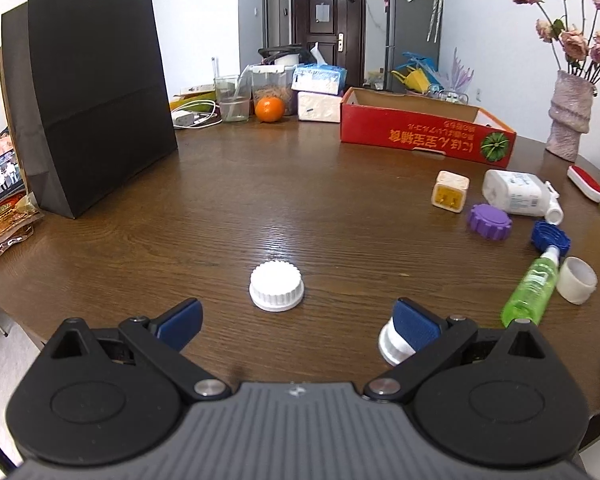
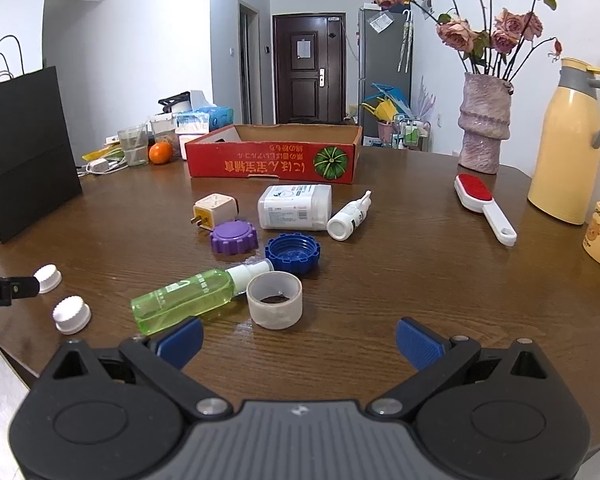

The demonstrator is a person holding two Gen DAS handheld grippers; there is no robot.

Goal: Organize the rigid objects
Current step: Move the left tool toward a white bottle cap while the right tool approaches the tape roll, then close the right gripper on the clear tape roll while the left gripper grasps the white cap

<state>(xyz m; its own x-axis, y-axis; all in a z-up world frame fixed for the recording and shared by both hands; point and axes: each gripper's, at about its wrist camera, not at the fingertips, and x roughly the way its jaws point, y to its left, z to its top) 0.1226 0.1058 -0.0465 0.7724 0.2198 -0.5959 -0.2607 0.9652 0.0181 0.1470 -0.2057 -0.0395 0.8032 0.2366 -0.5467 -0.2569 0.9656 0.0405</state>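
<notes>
Blue-padded fingers [image 1: 414,326] of your left gripper [image 1: 296,324] are spread wide and low over the wooden tabletop [image 1: 260,200], holding nothing; a ribbed white cap [image 1: 276,286] sits just ahead between them, and a second white cap [image 1: 392,342] lies against the right finger. Your right gripper [image 2: 298,342] also gapes wide and empty, just short of a translucent plastic ring [image 2: 275,299] touching a lying green spray bottle [image 2: 184,299]. Beyond lie a blue cap [image 2: 293,253], a purple cap [image 2: 234,237], a cream plug adapter [image 2: 214,211] and two white bottles. A red cardboard tray [image 2: 274,162] stands farther back, empty from this angle, near a textured pink vase [image 2: 485,128].
</notes>
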